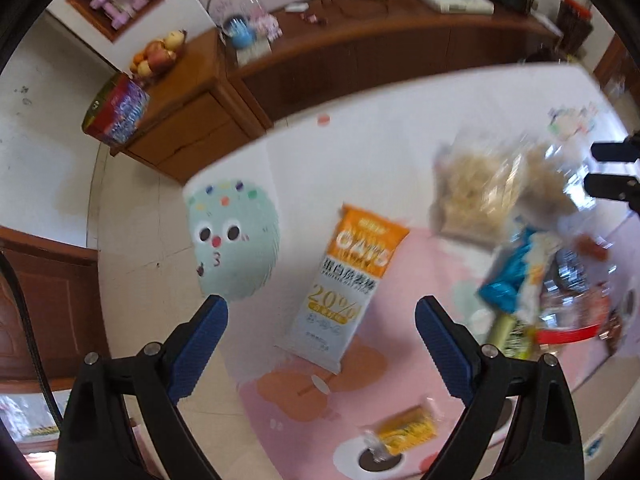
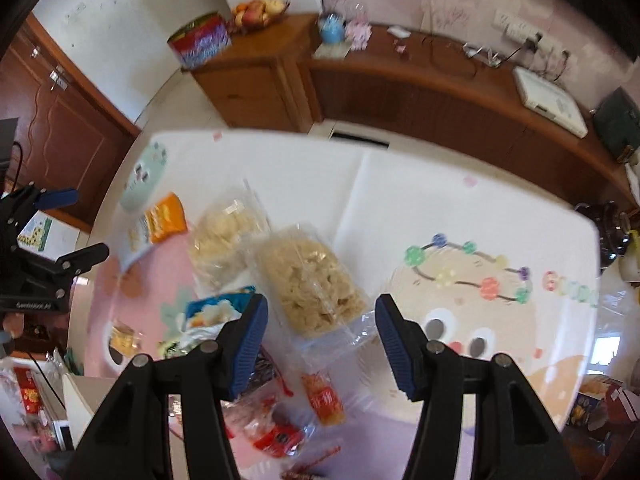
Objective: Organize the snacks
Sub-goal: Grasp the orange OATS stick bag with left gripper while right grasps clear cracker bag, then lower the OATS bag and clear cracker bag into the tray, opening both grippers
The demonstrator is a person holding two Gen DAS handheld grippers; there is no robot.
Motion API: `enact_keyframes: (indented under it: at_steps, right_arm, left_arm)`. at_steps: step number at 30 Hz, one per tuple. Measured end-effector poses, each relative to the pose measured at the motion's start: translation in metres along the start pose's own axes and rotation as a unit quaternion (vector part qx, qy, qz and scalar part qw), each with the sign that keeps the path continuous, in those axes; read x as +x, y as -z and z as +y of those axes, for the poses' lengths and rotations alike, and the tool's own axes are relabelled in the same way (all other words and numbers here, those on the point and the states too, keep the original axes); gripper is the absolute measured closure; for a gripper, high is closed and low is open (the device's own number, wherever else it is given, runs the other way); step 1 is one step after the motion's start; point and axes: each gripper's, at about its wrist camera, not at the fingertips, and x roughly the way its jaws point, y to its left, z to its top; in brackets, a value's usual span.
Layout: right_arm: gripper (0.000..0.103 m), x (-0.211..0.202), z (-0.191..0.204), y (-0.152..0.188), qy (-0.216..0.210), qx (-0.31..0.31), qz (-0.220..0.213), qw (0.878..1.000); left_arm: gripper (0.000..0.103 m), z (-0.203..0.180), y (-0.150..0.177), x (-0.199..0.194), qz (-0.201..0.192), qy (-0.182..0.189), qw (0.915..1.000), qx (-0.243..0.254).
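Left gripper (image 1: pixel 322 318) sits at the bottom of its frame, blue-padded fingers spread wide, nothing between them. Dead centre above that gap lies the orange-and-white oat bar bag (image 1: pixel 349 280), flat on the cartoon-printed table cover (image 1: pixel 360 152), its orange end pointing up-frame. Lower centre, a small yellow wrapped snack (image 1: pixel 406 428) lies alone on the pink part of the print.

Over at the right of the left wrist view there's a blurred heap: a clear bag of pale chips (image 1: pixel 480 196) at upper right, a blue packet (image 1: pixel 510 276) just below it, red wrappers beneath, too smeared to name. The right gripper's dark fingertips poke in at the right edge.

Right wrist view now: right gripper (image 2: pixel 320 336), fingers also parted, holding nothing. Between and just above the fingers lies a clear bag of beige chips (image 2: pixel 312 280); a second clear bag of paler pieces (image 2: pixel 226 236) touches it at upper left. An orange-red packet (image 2: pixel 324 400) lies at lower centre. A wooden cabinet (image 2: pixel 400 92) runs across the top of the frame.
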Motion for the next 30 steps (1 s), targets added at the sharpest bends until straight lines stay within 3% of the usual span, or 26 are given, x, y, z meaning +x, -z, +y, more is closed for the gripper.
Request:
enact_keyframes:
  at_steps: [7,16,19,22,24,30]
  right_arm:
    - [0.044,0.029,0.011,0.001,0.024,-0.05,0.012,0.998]
    - [0.039,0.05,0.014,-0.003,0.025,-0.056,0.027,0.998]
    - [0.039,0.051,0.013,-0.001,0.029,-0.051,0.022,0.998]
    - [0.044,0.049,0.015,0.003,0.033,-0.052,0.021,0.998]
    - [0.045,0.048,0.015,0.005,0.034,-0.048,0.024,0.998]
    - [0.046,0.041,0.018,0.017,0.044,-0.032,0.025,0.998]
  left_arm:
    - [0.009,0.0,-0.003,0.043,0.028,0.003,0.9996,0.002]
    - [0.008,0.011,-0.01,0.07,0.04,0.031,0.9975,-0.048]
    - [0.02,0.014,-0.009,0.071,0.04,0.059,0.9955,-0.063]
    - [0.048,0.014,-0.007,0.067,0.039,0.099,0.9915,-0.074]
    - [0.064,0.009,-0.006,0.063,0.035,0.099,0.9916,-0.075]
    - [0.067,0.0,0.002,0.054,0.033,0.064,0.994,-0.082]
